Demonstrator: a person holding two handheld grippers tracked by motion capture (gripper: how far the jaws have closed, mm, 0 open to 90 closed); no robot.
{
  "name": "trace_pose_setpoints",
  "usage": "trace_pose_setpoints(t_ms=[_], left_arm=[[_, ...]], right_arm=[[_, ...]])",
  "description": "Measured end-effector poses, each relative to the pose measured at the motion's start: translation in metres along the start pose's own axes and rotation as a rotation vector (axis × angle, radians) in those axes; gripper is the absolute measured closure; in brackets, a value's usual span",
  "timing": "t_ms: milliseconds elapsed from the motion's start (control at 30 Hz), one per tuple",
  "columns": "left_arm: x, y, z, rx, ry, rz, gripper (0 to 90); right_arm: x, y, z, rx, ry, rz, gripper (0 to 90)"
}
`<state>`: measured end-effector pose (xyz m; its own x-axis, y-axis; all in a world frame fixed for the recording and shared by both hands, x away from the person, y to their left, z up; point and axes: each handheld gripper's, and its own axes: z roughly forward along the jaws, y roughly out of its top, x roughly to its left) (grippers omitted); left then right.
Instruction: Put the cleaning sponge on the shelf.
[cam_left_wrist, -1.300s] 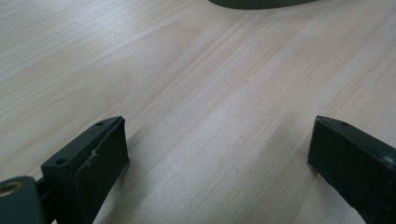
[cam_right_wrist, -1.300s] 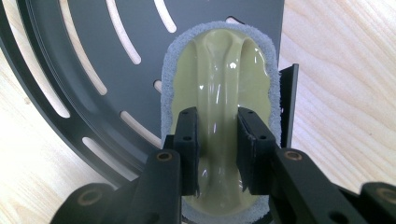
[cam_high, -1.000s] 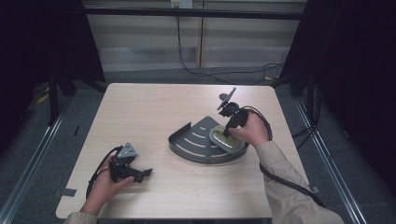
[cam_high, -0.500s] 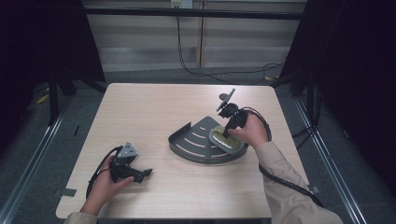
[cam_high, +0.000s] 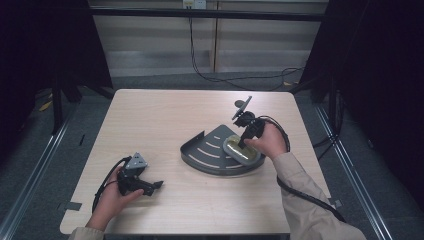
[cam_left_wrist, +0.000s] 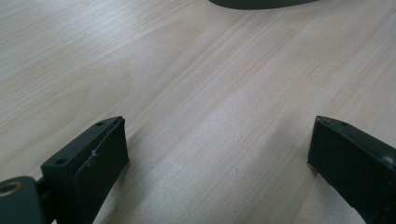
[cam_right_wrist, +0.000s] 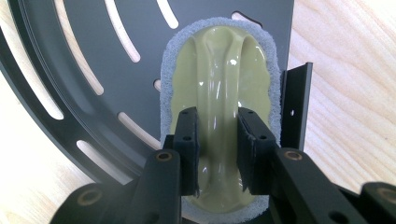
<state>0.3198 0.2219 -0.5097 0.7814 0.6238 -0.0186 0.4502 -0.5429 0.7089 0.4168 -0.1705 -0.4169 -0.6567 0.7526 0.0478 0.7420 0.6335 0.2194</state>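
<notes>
- A dark grey corner tray (cam_high: 210, 152), shaped like a quarter circle with a low raised wall along its edges and long slots cut through its floor, sits on the wooden bench (cam_high: 165, 115), right of the bench's centre.
- The tray holds 1 thing: an oval scrubbing pad (cam_right_wrist: 219, 107) with a glossy olive-green top, a raised ridge down its length and a grey fibrous base showing all round the rim.
- The pad lies flat on the tray floor, in the part of the tray nearest the person's right hand, close beside the tray's straight wall (cam_right_wrist: 294, 107).
- The right tool (cam_right_wrist: 218, 154) points down into the tray, and its 2 black jaws are drawn in narrow on the pad's raised ridge, 1 pad pressed to each side of it.
- In the high view the right tool (cam_high: 245, 142) stands over the tray's right end with the hand wrapped around its body.
- The left tool (cam_high: 150, 186) rests low over the bench well to the left of the tray, nearer the person.
- Its jaws stand wide apart with bare wood between them; the tray's curved edge (cam_left_wrist: 261, 3) shows far ahead of them.
</notes>
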Motion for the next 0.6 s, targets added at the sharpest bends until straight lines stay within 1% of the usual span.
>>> trace_pose_setpoints(t_ms=[100, 300, 400, 600], left_arm=[[0.0, 0.0, 0.0, 0.0, 0.0, 0.0, 4.3], [-0.0001, 0.0, 0.0, 0.001, 0.0, -0.001, 4.3], [0.0, 0.0, 0.0, 0.001, -0.002, -0.001, 4.3], [0.0, 0.0, 0.0, 0.0, -0.002, -0.001, 4.3]], right_arm=[[-0.0006, -0.001, 0.0002, -0.006, -0.005, -0.001, 71.3], [-0.0032, -0.0047, 0.003, 0.007, 0.0, 0.008, 71.2], [-0.004, -0.0056, 0.0037, 0.012, 0.001, 0.005, 71.2], [-0.0057, -0.0074, 0.0026, 0.01, -0.001, 0.01, 71.2]])
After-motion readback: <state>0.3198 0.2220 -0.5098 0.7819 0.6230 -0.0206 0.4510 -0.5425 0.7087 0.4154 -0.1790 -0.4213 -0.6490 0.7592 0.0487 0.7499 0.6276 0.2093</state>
